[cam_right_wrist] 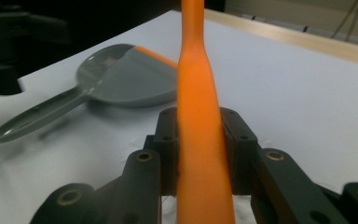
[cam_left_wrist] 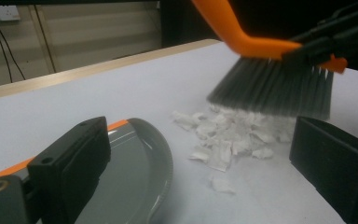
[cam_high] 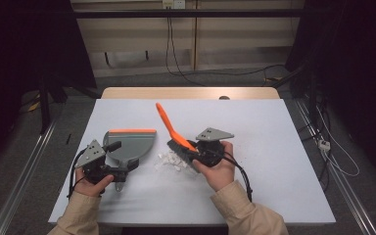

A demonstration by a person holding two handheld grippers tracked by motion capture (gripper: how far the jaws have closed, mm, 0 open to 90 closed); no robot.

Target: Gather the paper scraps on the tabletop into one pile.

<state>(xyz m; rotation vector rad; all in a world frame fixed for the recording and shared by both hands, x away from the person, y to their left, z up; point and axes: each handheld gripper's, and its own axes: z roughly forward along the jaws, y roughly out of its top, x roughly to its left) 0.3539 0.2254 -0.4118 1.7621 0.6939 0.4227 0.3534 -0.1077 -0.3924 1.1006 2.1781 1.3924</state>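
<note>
Right claw (cam_right_wrist: 199, 154) clenched on orange brush (cam_high: 174, 134); grey bristles over white scraps (cam_left_wrist: 230, 137); left claw (cam_left_wrist: 200, 172) released.

Grey dustpan (cam_left_wrist: 135, 172) beside one black jaw, torn paper scraps (cam_left_wrist: 228, 137) (white) under brush (cam_left_wrist: 275, 84) bristles, jaws apart.

Nothing here can be read: no lettering, label, brand mark or number stands on the brush (cam_high: 172, 132), the dustpan (cam_high: 129, 144), the paper scraps (cam_high: 169, 160) or the counter (cam_high: 254, 147). The wall socket (cam_high: 172, 4) at the far side is too small to show any marking.
</note>
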